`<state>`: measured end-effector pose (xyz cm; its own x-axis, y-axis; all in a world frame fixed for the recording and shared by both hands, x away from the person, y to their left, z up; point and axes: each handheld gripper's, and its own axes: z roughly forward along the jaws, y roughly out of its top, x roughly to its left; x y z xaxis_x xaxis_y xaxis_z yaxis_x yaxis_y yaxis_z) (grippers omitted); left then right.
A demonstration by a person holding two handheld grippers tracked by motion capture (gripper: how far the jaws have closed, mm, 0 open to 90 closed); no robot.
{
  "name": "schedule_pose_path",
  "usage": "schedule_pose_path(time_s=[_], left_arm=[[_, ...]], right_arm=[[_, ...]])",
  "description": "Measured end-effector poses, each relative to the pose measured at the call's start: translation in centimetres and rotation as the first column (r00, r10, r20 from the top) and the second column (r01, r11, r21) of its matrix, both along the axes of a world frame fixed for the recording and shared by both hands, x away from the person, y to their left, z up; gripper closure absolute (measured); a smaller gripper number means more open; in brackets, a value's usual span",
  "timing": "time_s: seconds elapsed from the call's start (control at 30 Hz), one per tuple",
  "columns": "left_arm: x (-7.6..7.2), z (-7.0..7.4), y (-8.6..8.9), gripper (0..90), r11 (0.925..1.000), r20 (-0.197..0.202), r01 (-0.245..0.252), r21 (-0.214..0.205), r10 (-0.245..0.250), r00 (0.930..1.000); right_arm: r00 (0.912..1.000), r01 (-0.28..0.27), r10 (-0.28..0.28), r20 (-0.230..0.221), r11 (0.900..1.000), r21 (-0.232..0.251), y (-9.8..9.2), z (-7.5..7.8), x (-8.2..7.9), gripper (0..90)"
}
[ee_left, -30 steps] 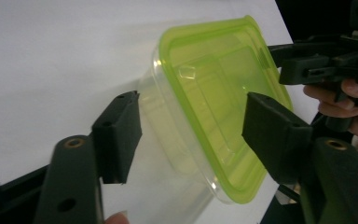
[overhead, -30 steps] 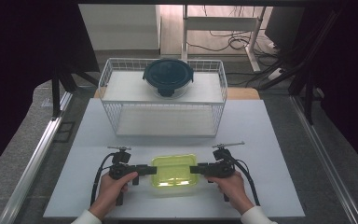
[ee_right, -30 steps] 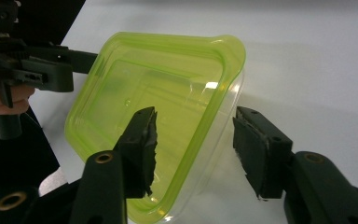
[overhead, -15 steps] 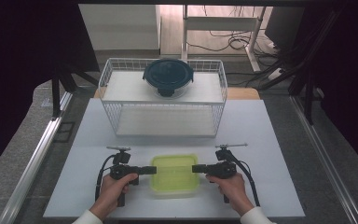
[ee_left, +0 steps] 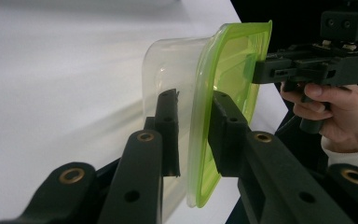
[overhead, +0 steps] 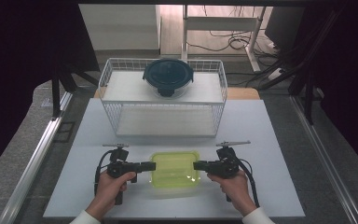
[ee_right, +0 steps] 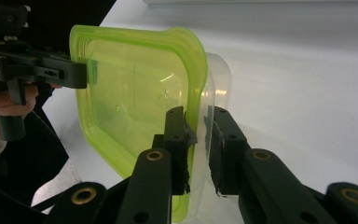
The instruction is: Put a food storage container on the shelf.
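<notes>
left gripper and right gripper each pinch an opposite short edge of the green-lidded container — jaws just closed, clamped on its rim. it sits between the two grippers, lid up, over the white table — wire basket beyond.

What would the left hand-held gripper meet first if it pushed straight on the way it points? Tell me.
The left hand-held gripper already clamps the rim of the green-lidded container. Straight on, past it, the right hand-held gripper faces it on the opposite rim, probably next in line.
</notes>
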<state>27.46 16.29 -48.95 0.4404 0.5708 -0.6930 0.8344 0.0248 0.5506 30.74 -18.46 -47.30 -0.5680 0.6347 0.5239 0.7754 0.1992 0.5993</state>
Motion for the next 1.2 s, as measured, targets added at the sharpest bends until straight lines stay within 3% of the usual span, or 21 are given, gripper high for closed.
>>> schedule_pose_path(time_s=[0.3, 0.5, 0.9, 1.2], left_arm=[[0.1, 1.8, 0.1, 75.2, 1.0000, 0.055, -0.001, -0.002, 0.001, 0.9985], [0.5, 3.9, 0.3, 75.3, 0.9999, 0.103, -0.010, -0.008, 0.011, 0.9947], [1.5, 8.0, 1.3, 75.4, 0.9987, 0.159, -0.024, -0.044, 0.031, 0.9868], [2.3, 12.2, 1.8, 75.2, 0.9981, 0.217, -0.019, -0.058, 0.031, 0.9758]], right_arm=[[0.9977, -0.012, 0.011, 0.067, 0.9999, 0.011, -0.1, 2.4, 0.0, 77.3], [0.9939, -0.017, 0.014, 0.109, 0.9994, 0.029, 0.0, 4.1, 0.4, 77.4], [0.9745, -0.035, 0.025, 0.223, 0.9986, 0.039, 0.9, 9.5, 1.4, 77.3], [0.9583, -0.042, 0.026, 0.285, 0.9977, 0.053, 1.1, 13.1, 1.9, 77.2]])
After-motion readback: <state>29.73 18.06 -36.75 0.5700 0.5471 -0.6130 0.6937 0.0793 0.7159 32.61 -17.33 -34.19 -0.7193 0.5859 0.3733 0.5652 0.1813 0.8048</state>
